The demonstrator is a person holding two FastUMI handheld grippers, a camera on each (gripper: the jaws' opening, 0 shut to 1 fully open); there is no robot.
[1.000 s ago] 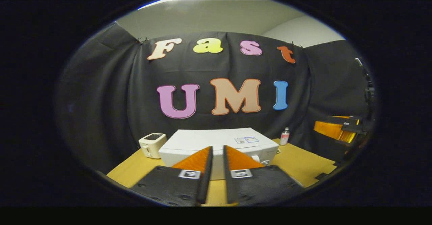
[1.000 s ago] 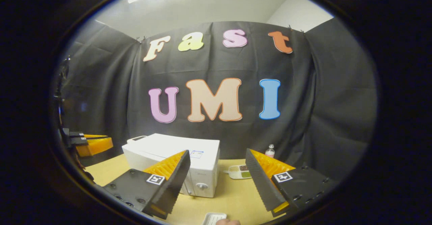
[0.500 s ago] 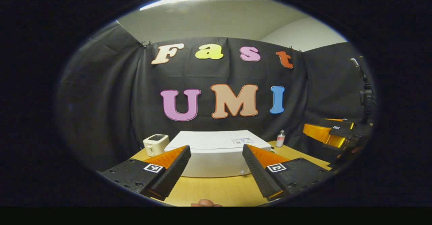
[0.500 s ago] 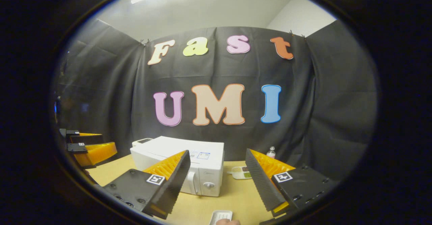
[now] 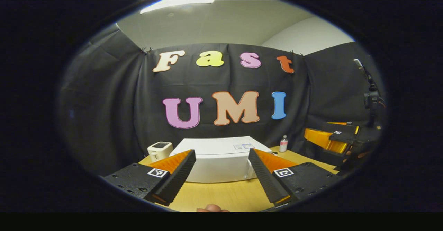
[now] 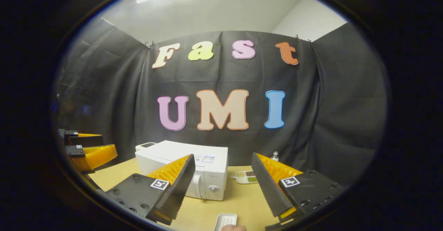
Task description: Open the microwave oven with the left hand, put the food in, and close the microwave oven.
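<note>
While the left tool [image 5: 221, 180] hangs above the near part of the bench [image 5: 225, 196] with its fingers spread wide and nothing between them, the white microwave oven [image 5: 221, 160] sits straight ahead in the gap, mid-bench, with bare wood between it and the tool. Its long axis runs across the left gripper view, and its front faces the near edge of the bench. A small white toaster [image 5: 160, 150] stands just beside its left end, and a small bottle [image 5: 283, 143] stands near the cloth wall off its right end. In the right gripper view the right tool [image 6: 221, 193] is likewise wide apart and empty, and the oven lies left of centre, turned so its right front corner, door handle [image 6: 196, 186] and dial [image 6: 213, 188] show. That view also shows a small tray with compartments [image 6: 246, 177] on the open bench right of the oven, a white dish [image 6: 226, 221] at the near edge, and the left tool at far left.
</note>
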